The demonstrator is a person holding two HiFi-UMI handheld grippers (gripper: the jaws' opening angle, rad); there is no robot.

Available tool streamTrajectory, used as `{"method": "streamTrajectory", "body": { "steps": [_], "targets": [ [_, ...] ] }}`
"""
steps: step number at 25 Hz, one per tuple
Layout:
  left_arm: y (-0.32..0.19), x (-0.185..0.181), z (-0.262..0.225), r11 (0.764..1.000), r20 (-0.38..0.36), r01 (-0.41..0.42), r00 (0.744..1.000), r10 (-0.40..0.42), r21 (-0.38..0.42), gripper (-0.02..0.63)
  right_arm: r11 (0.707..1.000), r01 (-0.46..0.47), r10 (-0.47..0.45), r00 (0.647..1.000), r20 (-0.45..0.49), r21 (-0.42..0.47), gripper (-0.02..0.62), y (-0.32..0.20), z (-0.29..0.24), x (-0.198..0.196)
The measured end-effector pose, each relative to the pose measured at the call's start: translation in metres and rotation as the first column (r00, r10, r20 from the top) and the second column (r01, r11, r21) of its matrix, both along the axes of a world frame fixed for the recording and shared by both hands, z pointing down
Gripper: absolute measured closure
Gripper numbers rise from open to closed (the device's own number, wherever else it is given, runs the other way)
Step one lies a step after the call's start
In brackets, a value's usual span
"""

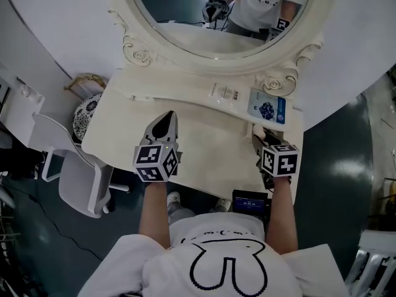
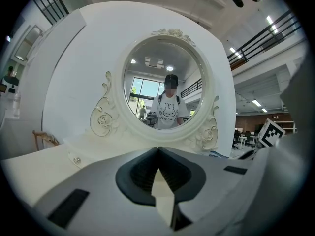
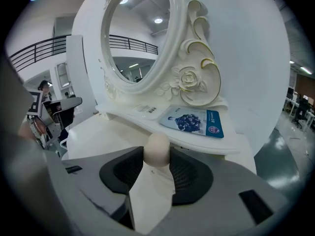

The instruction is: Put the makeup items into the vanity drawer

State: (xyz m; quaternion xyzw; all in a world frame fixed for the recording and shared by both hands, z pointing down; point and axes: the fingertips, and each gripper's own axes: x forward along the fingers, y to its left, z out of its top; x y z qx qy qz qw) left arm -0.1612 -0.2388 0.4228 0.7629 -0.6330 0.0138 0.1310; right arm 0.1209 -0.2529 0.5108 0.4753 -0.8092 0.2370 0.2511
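The vanity (image 1: 204,135) fills my head view, and everything that matters sits below its oval mirror (image 1: 185,17). I cannot make out an open drawer anywhere under the mirror, so I judge the drawer needs opening first. My left gripper (image 1: 167,121) hovers over the tabletop below the mirror's left half. Its jaws are pressed together with nothing between them, which leaves it free for the pull. My right gripper (image 1: 263,136) is below the mirror's right edge. On the ledge right under the mirror lie a blue packet (image 1: 266,106) and a white packet (image 1: 226,93). The right jaws are clamped partway on a pale makeup sponge (image 3: 157,149), gripped near the tips. It is soft, so I'd keep the squeeze gentle, carry it level and release low inside the drawer.
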Motion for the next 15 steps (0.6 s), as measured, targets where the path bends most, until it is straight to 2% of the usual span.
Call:
{"method": "streamTrajectory", "body": {
  "steps": [6, 15],
  "targets": [
    [-0.003, 0.012, 0.007, 1.0, 0.006, 0.019, 1.0, -0.019, -0.012, 0.581, 0.994, 0.081, -0.083, 0.996, -0.028, -0.068, 0.434, -0.003, 0.016, 0.005],
    [-0.006, -0.001, 0.011, 0.997, 0.013, 0.078, 0.997, -0.077, -0.026, 0.581, 0.984, 0.093, -0.095, 0.995, -0.008, -0.155, 0.433, -0.014, 0.027, 0.008]
  ]
}}
